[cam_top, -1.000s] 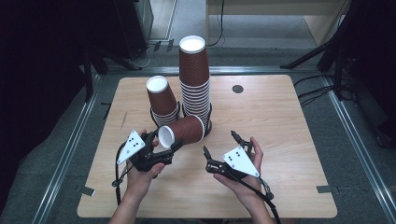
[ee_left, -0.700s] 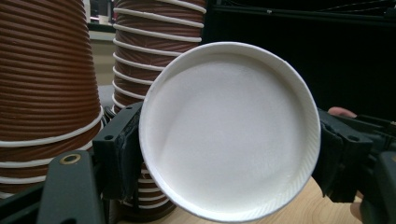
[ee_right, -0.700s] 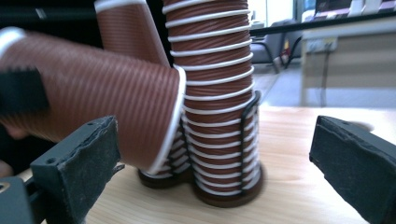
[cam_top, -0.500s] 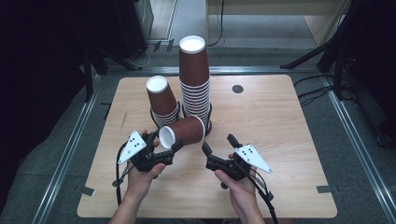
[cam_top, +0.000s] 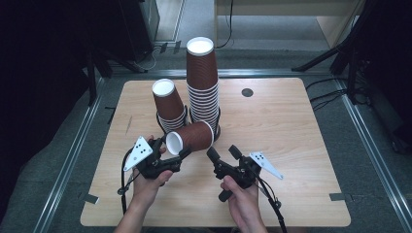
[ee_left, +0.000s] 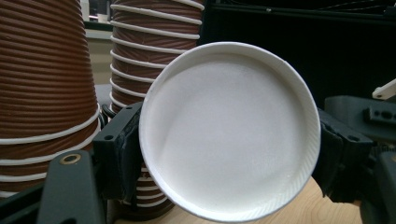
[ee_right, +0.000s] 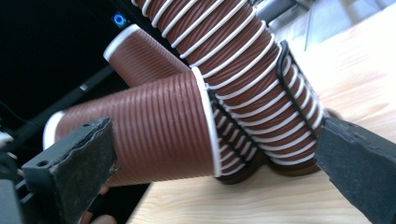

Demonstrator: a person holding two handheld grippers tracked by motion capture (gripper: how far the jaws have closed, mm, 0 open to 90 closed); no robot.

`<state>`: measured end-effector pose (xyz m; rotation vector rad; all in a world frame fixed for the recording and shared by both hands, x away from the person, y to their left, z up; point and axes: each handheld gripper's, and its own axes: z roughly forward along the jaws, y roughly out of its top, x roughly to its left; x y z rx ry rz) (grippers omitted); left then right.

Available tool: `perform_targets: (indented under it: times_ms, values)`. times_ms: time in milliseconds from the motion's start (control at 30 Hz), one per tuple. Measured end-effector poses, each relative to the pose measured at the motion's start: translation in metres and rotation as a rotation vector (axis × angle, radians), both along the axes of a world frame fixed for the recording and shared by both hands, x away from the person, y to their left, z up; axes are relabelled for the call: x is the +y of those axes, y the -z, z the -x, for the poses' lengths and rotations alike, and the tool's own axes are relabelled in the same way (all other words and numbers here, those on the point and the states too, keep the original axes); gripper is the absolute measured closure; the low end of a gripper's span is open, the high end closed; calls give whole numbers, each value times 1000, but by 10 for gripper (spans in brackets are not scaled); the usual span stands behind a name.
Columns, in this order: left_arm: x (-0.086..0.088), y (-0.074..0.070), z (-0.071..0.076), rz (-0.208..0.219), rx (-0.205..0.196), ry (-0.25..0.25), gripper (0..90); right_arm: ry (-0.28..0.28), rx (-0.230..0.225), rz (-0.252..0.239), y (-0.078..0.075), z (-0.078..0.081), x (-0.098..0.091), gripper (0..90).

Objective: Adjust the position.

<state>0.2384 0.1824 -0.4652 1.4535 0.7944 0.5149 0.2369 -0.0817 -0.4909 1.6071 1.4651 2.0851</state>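
Two stacks of brown ribbed paper cups stand upside down on the wooden table [cam_top: 301,126], a tall stack [cam_top: 201,82] and a shorter stack [cam_top: 167,104] to its left. In front of them a single cup [cam_top: 192,138] lies level above the table. My left gripper [cam_top: 172,148] is shut on its white base end [ee_left: 229,130], a jaw on each side. My right gripper [cam_top: 222,151] is just right of that cup. Its jaws have just been opening and stand wide apart [ee_right: 217,172], with the cup's side [ee_right: 159,130] ahead of them, untouched.
A black wire ring [ee_right: 289,93] loops around the lower part of the stacks. A small dark round disc [cam_top: 248,92] is set in the table at the back right. Metal rails run along the table's left and right edges.
My right gripper has turned in the hand so its grey plate now points to the right, and its jaws have spread wider. The left gripper and its cup have stayed put.
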Motion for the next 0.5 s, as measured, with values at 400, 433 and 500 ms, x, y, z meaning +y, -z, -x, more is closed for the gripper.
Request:
perform_targets:
  times_ms: [400,433,500]
  values:
    - [-2,1,1,0,-3,4,228,-133,307,-298,2,-7,-4,0]
    - [-2,1,1,-1,-4,4,228,-135,314,-315,2,-7,-3,0]
    - [-2,1,1,-1,-5,4,228,-130,330,-356,1,-7,-2,0]
